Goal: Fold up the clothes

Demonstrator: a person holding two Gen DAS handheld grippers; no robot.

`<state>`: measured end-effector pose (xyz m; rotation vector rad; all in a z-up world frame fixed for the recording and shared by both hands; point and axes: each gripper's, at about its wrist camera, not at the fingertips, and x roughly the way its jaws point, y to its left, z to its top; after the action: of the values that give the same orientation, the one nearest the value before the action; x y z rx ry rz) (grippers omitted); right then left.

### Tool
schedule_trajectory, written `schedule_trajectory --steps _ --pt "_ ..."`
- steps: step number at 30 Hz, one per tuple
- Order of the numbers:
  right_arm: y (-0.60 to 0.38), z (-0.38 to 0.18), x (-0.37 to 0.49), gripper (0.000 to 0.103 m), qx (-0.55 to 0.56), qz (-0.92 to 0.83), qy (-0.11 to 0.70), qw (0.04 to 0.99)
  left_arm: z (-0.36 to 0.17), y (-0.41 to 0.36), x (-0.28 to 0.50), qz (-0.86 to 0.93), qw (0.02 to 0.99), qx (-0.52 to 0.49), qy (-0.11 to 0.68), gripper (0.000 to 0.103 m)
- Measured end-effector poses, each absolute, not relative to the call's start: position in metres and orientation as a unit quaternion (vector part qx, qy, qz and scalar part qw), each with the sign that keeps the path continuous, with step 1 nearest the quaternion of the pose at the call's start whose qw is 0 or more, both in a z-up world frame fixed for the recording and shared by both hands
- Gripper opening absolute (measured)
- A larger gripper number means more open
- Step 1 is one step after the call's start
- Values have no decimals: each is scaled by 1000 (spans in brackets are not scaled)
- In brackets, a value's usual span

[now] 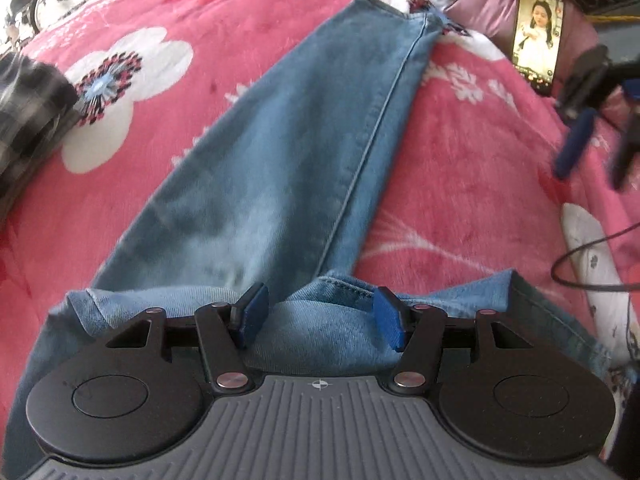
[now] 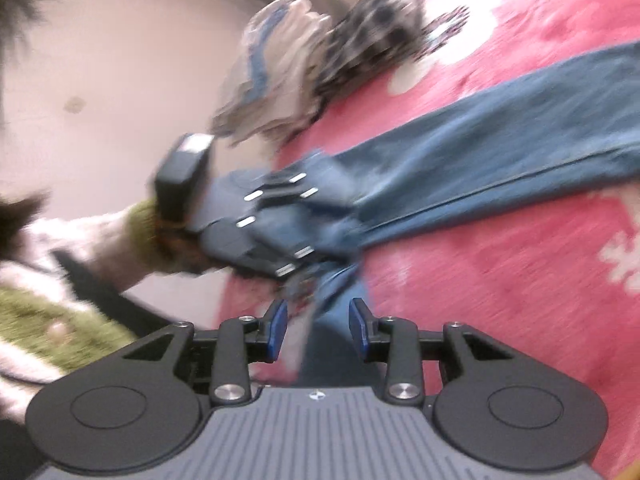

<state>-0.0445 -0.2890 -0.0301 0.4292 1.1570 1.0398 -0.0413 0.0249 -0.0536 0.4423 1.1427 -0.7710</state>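
Observation:
A pair of blue jeans (image 1: 304,148) lies stretched on a pink flowered blanket (image 1: 208,12), legs together and running away from me. My left gripper (image 1: 316,316) is open just above the near folded-over end of the jeans, not holding cloth. My right gripper (image 2: 318,328) is open over the blanket edge, with a strip of the jeans (image 2: 500,148) below and between its blue pads (image 2: 278,330); the view is blurred. It also shows at the right edge of the left wrist view (image 1: 592,136). The left gripper (image 2: 272,224) shows over the jeans in the right wrist view.
A phone (image 1: 538,36) with a lit screen leans on pink bedding at the far right. A checked garment (image 1: 28,120) lies at the left; it and other clothes (image 2: 320,68) pile by the wall. A black cable (image 1: 592,268) crosses a white patch at right.

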Motion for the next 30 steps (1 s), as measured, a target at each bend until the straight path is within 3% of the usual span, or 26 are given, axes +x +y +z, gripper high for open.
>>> schedule_trajectory --steps 6,13,17,21,26,30 --pt "-240 -29 -23 37 56 442 459 769 -50 44 -54 -336 742 173 553 58" --pt "-126 -40 -3 25 -104 485 374 784 -62 63 -68 -320 734 133 583 58" --pt "-101 -58 -2 18 -123 499 384 767 -76 71 -71 -315 714 110 616 58" --pt "-112 -70 0 18 -136 471 397 775 -68 76 -77 -335 722 115 594 58" --pt "-205 -54 14 21 43 350 448 822 -36 96 -68 -359 753 90 544 58" --pt "-257 -67 -1 22 172 283 494 804 -15 103 -48 -363 782 67 502 58"
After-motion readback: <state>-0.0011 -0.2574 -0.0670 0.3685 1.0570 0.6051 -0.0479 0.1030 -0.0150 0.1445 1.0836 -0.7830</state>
